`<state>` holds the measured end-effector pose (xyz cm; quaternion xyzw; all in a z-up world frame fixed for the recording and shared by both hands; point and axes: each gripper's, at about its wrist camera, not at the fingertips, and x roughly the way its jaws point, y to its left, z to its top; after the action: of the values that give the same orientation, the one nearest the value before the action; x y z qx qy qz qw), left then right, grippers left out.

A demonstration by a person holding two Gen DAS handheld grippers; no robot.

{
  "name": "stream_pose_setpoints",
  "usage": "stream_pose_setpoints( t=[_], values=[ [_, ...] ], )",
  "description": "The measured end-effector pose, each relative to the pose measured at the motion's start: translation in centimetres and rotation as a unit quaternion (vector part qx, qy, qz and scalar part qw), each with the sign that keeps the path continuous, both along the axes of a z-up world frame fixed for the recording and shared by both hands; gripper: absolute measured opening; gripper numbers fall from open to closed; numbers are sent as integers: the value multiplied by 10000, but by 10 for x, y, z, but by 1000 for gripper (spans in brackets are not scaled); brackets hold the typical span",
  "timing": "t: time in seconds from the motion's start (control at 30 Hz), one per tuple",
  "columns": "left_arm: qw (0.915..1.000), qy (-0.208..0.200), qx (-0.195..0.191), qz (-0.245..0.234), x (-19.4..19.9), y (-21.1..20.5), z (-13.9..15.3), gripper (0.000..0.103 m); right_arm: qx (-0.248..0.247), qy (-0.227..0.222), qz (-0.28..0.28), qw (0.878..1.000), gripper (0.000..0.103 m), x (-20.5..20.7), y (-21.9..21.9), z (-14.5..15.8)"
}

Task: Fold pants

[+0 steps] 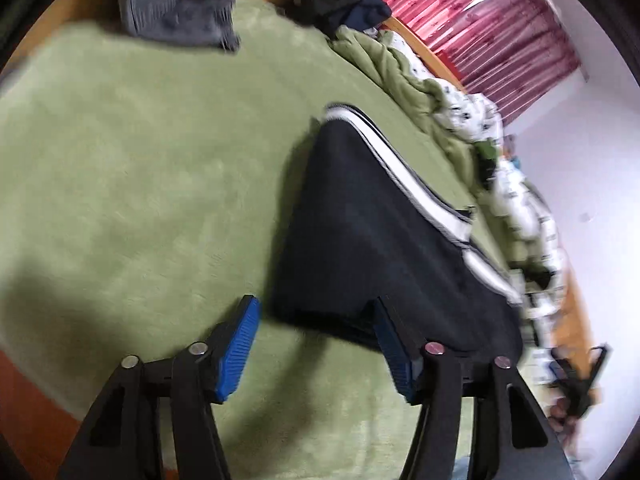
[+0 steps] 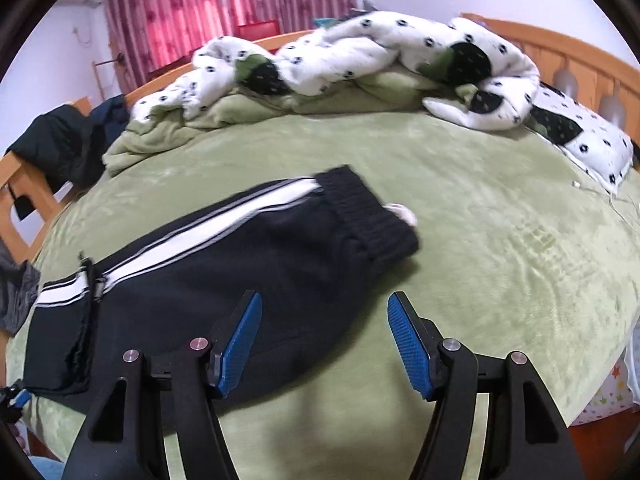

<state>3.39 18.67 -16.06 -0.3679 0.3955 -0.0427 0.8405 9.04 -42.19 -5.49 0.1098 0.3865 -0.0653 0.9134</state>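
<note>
Black pants [image 2: 224,264] with white side stripes lie folded on the green bed cover [image 2: 500,240]. The ribbed waistband [image 2: 372,216] points toward the pillows; the leg ends [image 2: 60,332] are doubled over at the left. My right gripper [image 2: 324,320] is open and empty, just above the pants' near edge. In the left wrist view the pants [image 1: 372,240] lie ahead. My left gripper [image 1: 316,320] is open, its right finger [image 1: 394,344] at the pants' near edge, its left finger [image 1: 240,340] over bare cover. The left gripper also shows in the right wrist view [image 2: 12,398].
A crumpled white and green quilt [image 2: 360,56] lies along the far side of the bed. A pillow [image 2: 580,140] lies by the wooden headboard [image 2: 580,52]. Dark clothes [image 2: 60,144] hang on the footboard. Grey clothing [image 1: 180,4] lies at the cover's far edge. Red curtains [image 2: 224,4] hang behind.
</note>
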Motion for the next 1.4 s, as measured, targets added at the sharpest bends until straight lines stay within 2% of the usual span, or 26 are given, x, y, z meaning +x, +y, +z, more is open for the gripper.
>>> stream_pose_setpoints(
  t=[0.03, 0.13, 0.27, 0.3, 0.33, 0.4, 0.47, 0.5, 0.53, 0.57, 0.6, 0.67, 0.73, 0.8, 0.83, 0.9, 0.97, 1.03, 1.1, 1.2, 1.3, 1.4],
  values=[
    [9994, -35, -346, 2, 2, 3, -6, 60, -28, 1, 66, 10000, 65, 0, 10, 4],
    [9965, -131, -806, 171, 7, 6, -17, 61, -150, -51, 287, 9995, 65, -2, 40, 19],
    [9972, -120, -660, 326, 15, -4, -21, 59, -169, -64, 622, 9979, 65, -4, 72, 34],
    [9980, -34, -522, 363, 17, -7, -20, 54, -203, -47, 713, 9972, 65, -3, 83, 38],
    [9985, 40, -390, 372, 17, -9, -18, 37, -243, -28, 764, 9968, 65, -3, 90, 40],
    [9991, 63, -382, 151, 17, -9, -13, 17, -269, -7, 841, 9961, 65, -2, 104, 45],
    [9971, -57, -670, 354, 9, 0, -3, 15, -227, 25, 922, 9955, 65, -2, 114, 48],
    [9972, -111, -647, 370, 7, 0, -1, 16, -223, 40, 941, 9953, 64, -1, 118, 49],
    [9985, -7, -431, 340, 10, -2, -2, 18, -204, 22, 977, 9950, 62, -2, 122, 50],
    [9986, 333, -224, 348, 16, -6, -9, 21, -180, 7, 1008, 9947, 61, -3, 124, 51],
    [9975, 520, -284, 383, 19, -6, -16, 21, -132, -1, 1079, 9941, 61, -4, 127, 50],
    [9958, 497, -580, 497, 18, 0, -15, 21, -90, 76, 1124, 9936, 60, -4, 129, 46],
    [9977, 373, -327, 467, 18, -3, 3, 17, -83, 151, 1181, 9928, 59, -7, 129, 43],
    [9985, 243, 242, 437, 21, -18, 31, 16, -112, 158, 1224, 9923, 59, -9, 125, 43],
    [9969, 191, 646, 399, 23, -30, 47, 16, -149, 136, 1219, 9923, 59, -9, 123, 45],
    [9890, 51, 1457, 240, 31, -58, 79, 15, -271, 10, 1186, 9926, 60, -10, 116, 47],
    [9774, -161, 2109, -6, 41, -92, 112, 15, -372, -180, 1088, 9932, 60, -12, 109, 47],
    [9689, -322, 2441, -251, 50, -114, 135, 14, -331, -296, 985, 9942, 60, -15, 94, 38],
    [9582, -527, 2761, -538, 61, -151, 157, 14, -302, -89, 982, 9947, 60, -15, 80, 24],
    [9448, -797, 3005, -1038, 69, -208, 168, 14, -325, 279, 892, 9951, 59, -18, 53, 5],
    [9417, -883, 2830, -1588, 75, -262, 160, 14, -378, 186, 678, 9968, 59, -27, 26, 3],
    [9381, -853, 2647, -2066, 77, -309, 132, 13, -28, 127, 315, 9994, 59, -32, -3, 1]
  ],
)
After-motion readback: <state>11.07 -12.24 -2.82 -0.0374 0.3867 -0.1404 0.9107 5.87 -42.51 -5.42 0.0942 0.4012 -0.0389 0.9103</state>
